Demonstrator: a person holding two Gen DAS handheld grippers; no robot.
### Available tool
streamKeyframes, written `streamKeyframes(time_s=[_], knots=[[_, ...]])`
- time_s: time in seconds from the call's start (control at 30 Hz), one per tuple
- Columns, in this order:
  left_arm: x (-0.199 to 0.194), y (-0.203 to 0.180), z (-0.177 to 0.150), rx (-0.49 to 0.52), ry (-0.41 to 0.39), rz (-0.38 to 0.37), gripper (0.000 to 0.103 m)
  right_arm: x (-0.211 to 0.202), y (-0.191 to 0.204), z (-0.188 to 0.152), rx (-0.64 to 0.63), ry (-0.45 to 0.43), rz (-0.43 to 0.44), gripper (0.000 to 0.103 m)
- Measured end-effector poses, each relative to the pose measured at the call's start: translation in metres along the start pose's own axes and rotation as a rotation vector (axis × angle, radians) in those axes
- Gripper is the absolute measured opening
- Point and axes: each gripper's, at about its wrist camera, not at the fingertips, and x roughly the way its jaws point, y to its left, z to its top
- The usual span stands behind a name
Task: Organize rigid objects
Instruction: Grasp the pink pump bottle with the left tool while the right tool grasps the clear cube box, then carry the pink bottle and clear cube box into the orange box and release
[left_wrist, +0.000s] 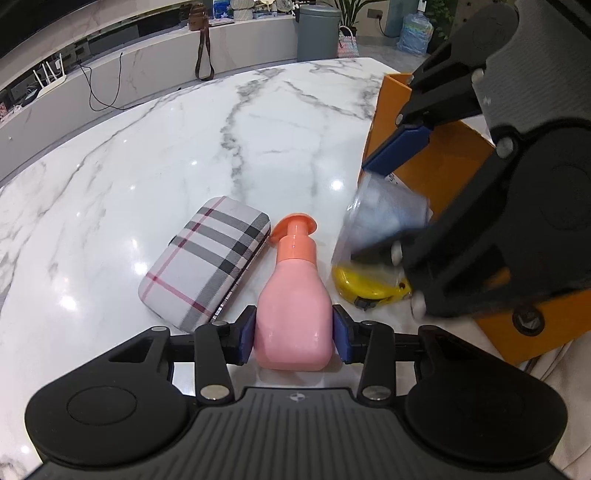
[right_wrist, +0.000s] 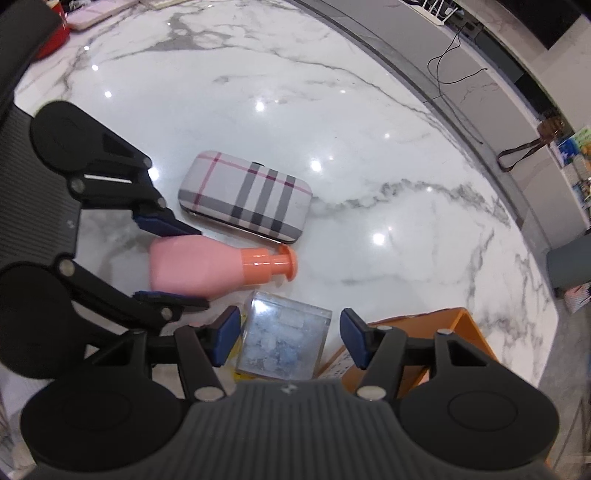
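A pink pump bottle (left_wrist: 293, 314) with an orange cap lies on the marble table (left_wrist: 184, 147). My left gripper (left_wrist: 293, 334) has its blue pads against both sides of the bottle's base, shut on it. It also shows in the right wrist view (right_wrist: 170, 262), around the bottle (right_wrist: 199, 267). My right gripper (right_wrist: 288, 338) is open, with a clear plastic box (right_wrist: 282, 341) of pale blue pieces between its pads, not touching. In the left wrist view that box (left_wrist: 384, 218) is blurred below the right gripper (left_wrist: 402, 206).
A plaid hard case (left_wrist: 207, 262) lies left of the bottle, also in the right wrist view (right_wrist: 245, 195). A yellow tape measure (left_wrist: 369, 286) lies under the clear box. An orange open box (left_wrist: 443, 162) stands at the table's right edge, also seen in the right wrist view (right_wrist: 458, 332).
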Motion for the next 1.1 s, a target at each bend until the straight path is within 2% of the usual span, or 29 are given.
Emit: streamKeyframes(time_s=[0.07, 0.17, 0.3, 0.53, 0.77, 0.93, 1.1], knots=[[-0.002, -0.003, -0.001, 0.008, 0.012, 0.008, 0.048, -0.003, -0.002, -0.002, 0.015, -0.004, 0.015, 0.053], [-0.004, -0.009, -0.003, 0.037, 0.029, 0.03, 0.047, -0.01, -0.001, -0.005, 0.013, -0.027, -0.007, 0.052], [-0.017, -0.014, -0.004, 0.032, 0.025, 0.022, 0.047, -0.029, -0.003, -0.01, 0.036, -0.071, -0.001, 0.051], [-0.054, -0.02, -0.001, -0.044, -0.018, 0.058, 0.047, -0.073, -0.005, -0.022, 0.053, -0.146, -0.004, 0.051], [-0.112, -0.053, 0.018, 0.01, -0.107, 0.075, 0.047, -0.128, -0.023, -0.054, 0.121, -0.235, -0.008, 0.051], [-0.137, -0.087, 0.039, 0.07, -0.161, 0.045, 0.047, -0.152, -0.044, -0.094, 0.175, -0.23, -0.041, 0.051], [-0.131, -0.13, 0.058, 0.113, -0.153, -0.047, 0.047, -0.153, -0.064, -0.139, 0.22, -0.167, -0.068, 0.051]])
